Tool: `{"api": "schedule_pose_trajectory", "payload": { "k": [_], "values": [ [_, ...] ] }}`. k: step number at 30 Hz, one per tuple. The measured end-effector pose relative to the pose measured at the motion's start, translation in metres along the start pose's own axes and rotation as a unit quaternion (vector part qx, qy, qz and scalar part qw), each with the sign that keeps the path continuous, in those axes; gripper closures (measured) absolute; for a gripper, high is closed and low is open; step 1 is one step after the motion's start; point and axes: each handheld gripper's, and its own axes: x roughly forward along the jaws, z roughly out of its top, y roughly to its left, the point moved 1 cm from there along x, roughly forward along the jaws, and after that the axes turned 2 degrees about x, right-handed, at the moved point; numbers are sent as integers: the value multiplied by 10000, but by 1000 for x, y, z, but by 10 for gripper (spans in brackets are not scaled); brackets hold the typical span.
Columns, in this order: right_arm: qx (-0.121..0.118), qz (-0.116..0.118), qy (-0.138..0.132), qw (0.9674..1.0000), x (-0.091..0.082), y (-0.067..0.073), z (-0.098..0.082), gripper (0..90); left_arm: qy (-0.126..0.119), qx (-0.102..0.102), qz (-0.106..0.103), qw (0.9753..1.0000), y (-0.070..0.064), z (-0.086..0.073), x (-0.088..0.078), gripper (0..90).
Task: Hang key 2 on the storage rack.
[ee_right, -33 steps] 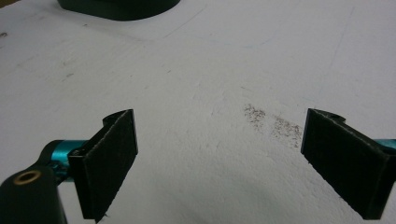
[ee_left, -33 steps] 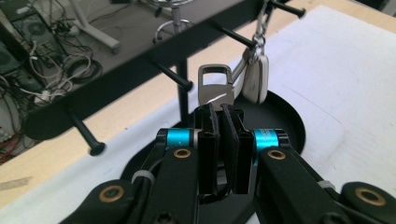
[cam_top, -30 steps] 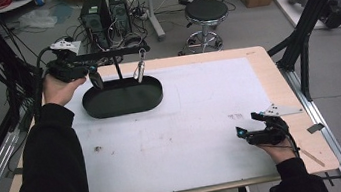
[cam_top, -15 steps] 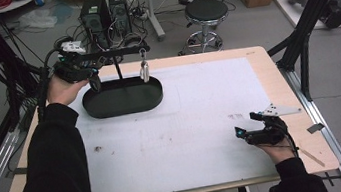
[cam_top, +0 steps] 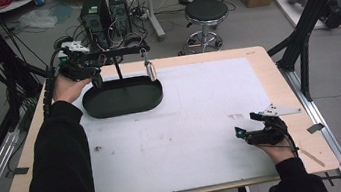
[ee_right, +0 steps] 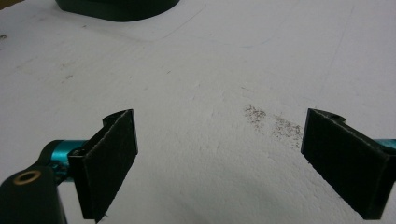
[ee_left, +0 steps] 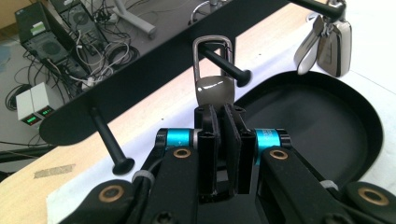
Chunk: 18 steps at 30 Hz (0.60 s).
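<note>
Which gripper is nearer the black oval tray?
Left. The left gripper is at the black oval tray's far left rim, shut on a grey key fob by the stand's peg. The right gripper rests open across the table, well apart.

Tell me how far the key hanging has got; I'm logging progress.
One key fob already hangs from a peg at the rack's far end. In hand: the left gripper is shut on a grey fob, its metal loop threaded over the middle peg. Left: let go. The nearest peg is bare, and the right gripper rests open over the white mat.
</note>
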Motion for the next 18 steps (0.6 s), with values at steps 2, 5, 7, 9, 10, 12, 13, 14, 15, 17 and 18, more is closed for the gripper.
{"api": "schedule_pose_trajectory", "payload": {
  "k": [2,5,7,9,10,12,13,14,15,17,18],
  "values": [
    [-9,5,12,10000,0,0,0,101,-16,-11,-21,10000,2,-1,1,835],
    [10,-15,4,10000,0,0,-1,101,-27,-11,-50,10000,2,-2,2,831],
    [14,-10,25,10000,0,0,-1,101,-44,-22,-97,9999,1,-1,3,818],
    [-2,-2,29,10000,1,0,-1,101,-175,-136,-300,9993,-1,0,1,741],
    [-4,6,31,10000,1,0,-1,101,-259,-228,-390,9986,-2,1,0,673],
    [-2,6,28,10000,1,0,-1,101,-353,-181,-401,9984,-5,4,-4,556],
    [-13,5,24,10000,1,0,-1,101,-410,-230,-511,9976,-5,4,-6,540],
    [-16,1,21,10000,1,0,-1,101,-440,-291,-626,9966,-5,4,-7,519],
    [-18,-5,12,10000,1,1,-1,101,-459,-306,-669,9962,-5,4,-9,490],
    [-14,-21,-1,10000,0,1,-1,101,-447,-307,-709,9960,-5,3,-11,410],
    [-19,-19,-8,10000,0,1,-1,101,-460,-301,-708,9960,-6,2,-12,368]
  ]
}}
